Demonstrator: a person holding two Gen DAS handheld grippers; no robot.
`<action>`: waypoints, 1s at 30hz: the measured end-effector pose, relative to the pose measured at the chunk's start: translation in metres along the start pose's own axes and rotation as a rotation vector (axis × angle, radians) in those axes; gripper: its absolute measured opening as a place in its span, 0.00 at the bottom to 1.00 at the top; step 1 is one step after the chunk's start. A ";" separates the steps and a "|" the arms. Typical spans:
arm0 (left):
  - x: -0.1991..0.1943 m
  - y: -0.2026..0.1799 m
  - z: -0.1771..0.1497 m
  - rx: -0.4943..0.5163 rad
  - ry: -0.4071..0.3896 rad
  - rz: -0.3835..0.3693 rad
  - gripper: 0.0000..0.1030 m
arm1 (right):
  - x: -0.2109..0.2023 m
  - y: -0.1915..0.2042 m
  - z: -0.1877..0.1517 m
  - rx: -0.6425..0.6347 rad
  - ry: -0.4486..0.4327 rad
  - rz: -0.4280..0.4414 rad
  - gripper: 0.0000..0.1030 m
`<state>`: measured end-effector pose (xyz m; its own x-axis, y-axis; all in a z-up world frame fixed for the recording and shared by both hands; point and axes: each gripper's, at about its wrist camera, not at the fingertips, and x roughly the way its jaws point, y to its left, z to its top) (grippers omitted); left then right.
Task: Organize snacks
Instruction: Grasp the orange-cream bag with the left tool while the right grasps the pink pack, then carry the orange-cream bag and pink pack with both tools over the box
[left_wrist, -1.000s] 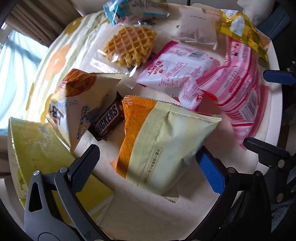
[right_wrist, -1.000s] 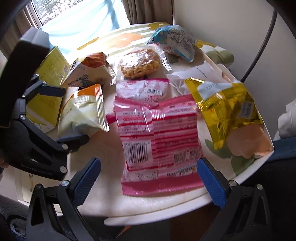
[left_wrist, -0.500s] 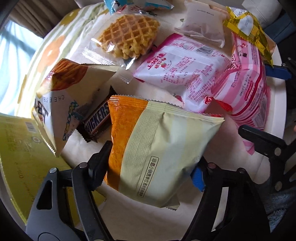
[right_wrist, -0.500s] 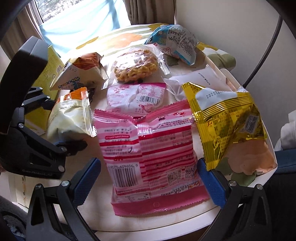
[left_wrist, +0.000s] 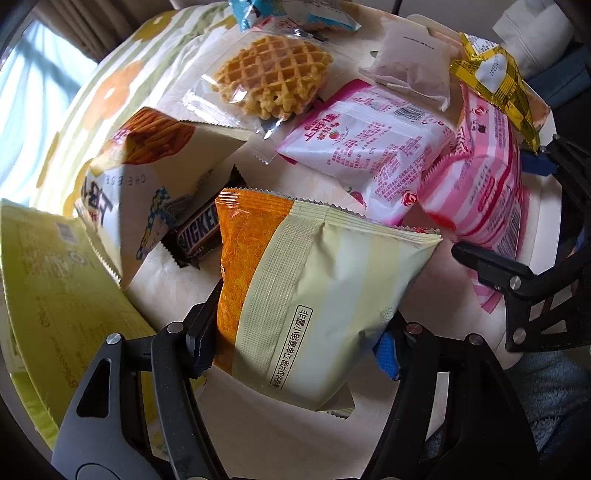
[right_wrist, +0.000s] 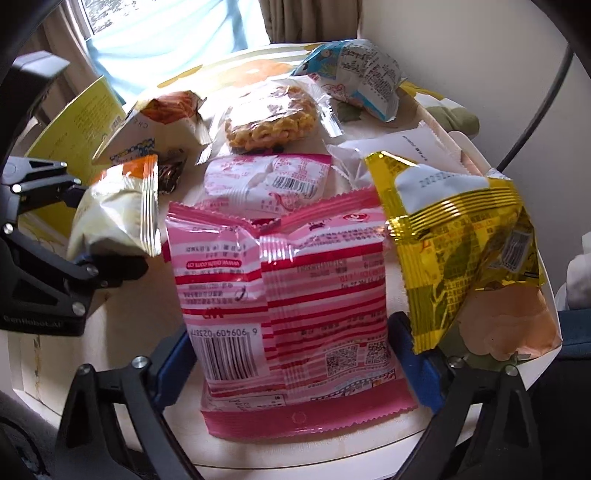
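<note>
My left gripper (left_wrist: 295, 339) is shut on the orange and cream snack bag (left_wrist: 314, 291), its fingers pressing both sides of the bag's near end; the bag also shows in the right wrist view (right_wrist: 110, 218). My right gripper (right_wrist: 288, 365) has closed in on the pink striped snack bag (right_wrist: 288, 302), its blue pads touching both edges of the bag, which lies on the round table (right_wrist: 122, 314). The pink striped bag also shows in the left wrist view (left_wrist: 476, 177), with the right gripper's fingers (left_wrist: 491, 269) beside it.
On the table lie a wrapped waffle (left_wrist: 273, 81), a pink and white strawberry pack (left_wrist: 369, 147), a Snickers bar (left_wrist: 195, 232), a cheese snack bag (left_wrist: 147, 162), a yellow-gold bag (right_wrist: 458, 243), a blue-white bag (right_wrist: 354, 77), a white sachet (left_wrist: 410, 70). A yellow-green box (left_wrist: 48, 291) stands at left.
Both grippers moved forward and closed: the left onto the orange and cream bag, the right around the pink striped bag.
</note>
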<state>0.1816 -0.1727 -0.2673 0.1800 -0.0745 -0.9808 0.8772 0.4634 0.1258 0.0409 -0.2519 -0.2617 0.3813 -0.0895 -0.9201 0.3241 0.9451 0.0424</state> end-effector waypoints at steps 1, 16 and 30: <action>-0.001 0.001 -0.001 -0.009 -0.001 0.003 0.63 | -0.001 0.001 -0.001 -0.010 0.000 -0.003 0.80; -0.042 0.009 -0.019 -0.151 -0.053 0.059 0.63 | -0.029 0.008 -0.001 -0.057 -0.026 0.120 0.65; -0.118 0.033 -0.033 -0.376 -0.194 0.121 0.63 | -0.082 0.034 0.034 -0.241 -0.139 0.216 0.65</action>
<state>0.1745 -0.1192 -0.1520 0.3831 -0.1481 -0.9118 0.6283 0.7653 0.1397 0.0499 -0.2231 -0.1720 0.5380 0.0940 -0.8377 0.0161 0.9924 0.1217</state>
